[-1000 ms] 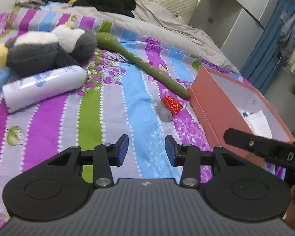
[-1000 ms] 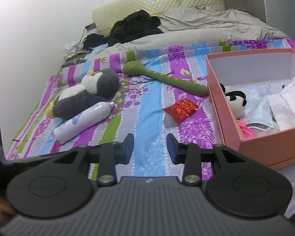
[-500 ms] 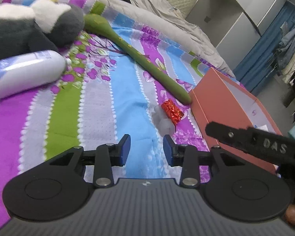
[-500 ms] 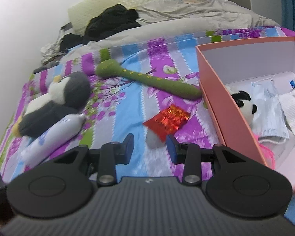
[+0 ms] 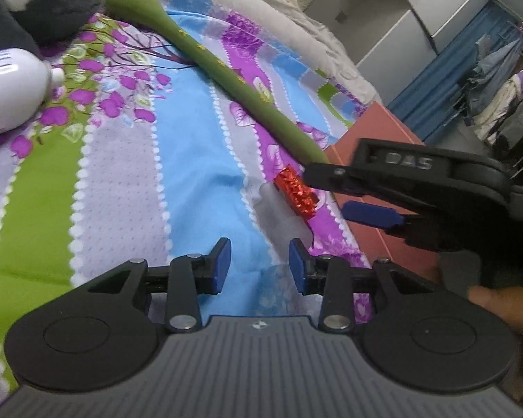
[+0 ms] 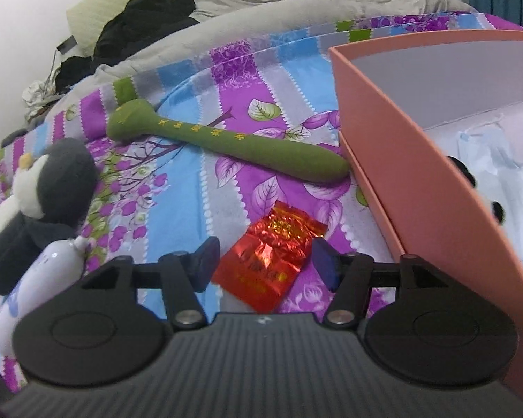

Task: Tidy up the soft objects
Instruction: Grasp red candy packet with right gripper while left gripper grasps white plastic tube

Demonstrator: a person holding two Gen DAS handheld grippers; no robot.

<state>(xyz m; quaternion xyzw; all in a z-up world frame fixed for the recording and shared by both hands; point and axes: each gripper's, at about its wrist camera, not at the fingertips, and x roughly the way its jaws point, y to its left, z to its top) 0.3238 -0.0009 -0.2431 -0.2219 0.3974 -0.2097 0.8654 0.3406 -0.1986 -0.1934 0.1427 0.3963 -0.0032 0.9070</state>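
Observation:
A red foil packet (image 6: 275, 240) lies on the striped bedspread (image 6: 177, 209), over a pale translucent wrapper (image 5: 279, 216). My right gripper (image 6: 265, 261) hangs low over the packet with its jaws opening. The packet sits between the blue pads, which do not press on it. In the left wrist view the right gripper (image 5: 326, 193) comes in from the right, beside the red packet (image 5: 296, 193). My left gripper (image 5: 260, 266) is open and empty, just short of the wrapper. A long green plush (image 6: 226, 142) lies beyond the packet. A penguin plush (image 6: 52, 188) is at the left.
A pink cardboard box (image 6: 418, 174) stands open at the right, with a panda plush (image 6: 470, 177) and white cloths inside. A white bottle (image 6: 45, 278) lies by the penguin. A grey quilt and dark clothes are heaped at the head of the bed. A hand (image 5: 505, 303) shows at the right.
Both grippers have moved forward and down toward the red packet. The right jaws have spread wider and now flank it. The right gripper has come further into the left wrist view.

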